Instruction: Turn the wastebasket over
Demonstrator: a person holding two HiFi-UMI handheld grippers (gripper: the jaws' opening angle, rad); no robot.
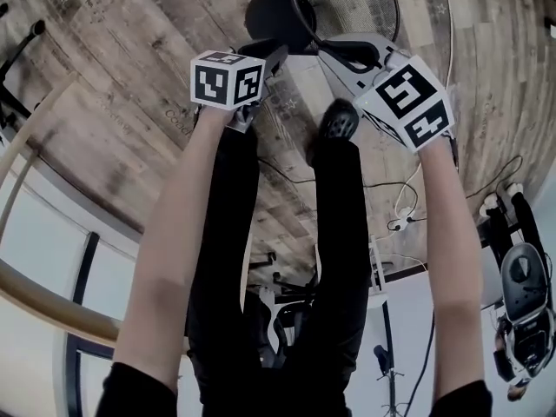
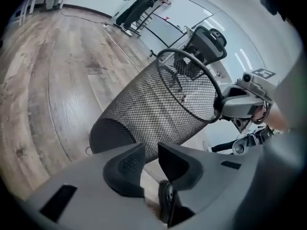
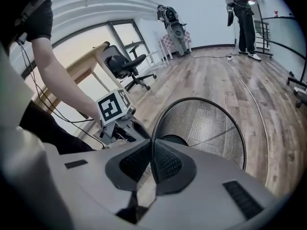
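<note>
The black wire-mesh wastebasket [image 2: 158, 104] tilts over the grey-brown wood-plank floor [image 2: 53, 80], its raised rim pinched by the right gripper [image 3: 152, 143]. The left gripper [image 2: 151, 150] is just beside the basket's wall, jaws slightly spread and empty. Beyond the basket stand a black office chair [image 3: 125, 63] and pale walls [image 3: 201, 13].

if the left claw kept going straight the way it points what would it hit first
Most likely the wastebasket: its black mesh side, near the solid base, lies right past the left claw, whose jaws stand slightly apart with nothing between them. Depth is unclear.
</note>
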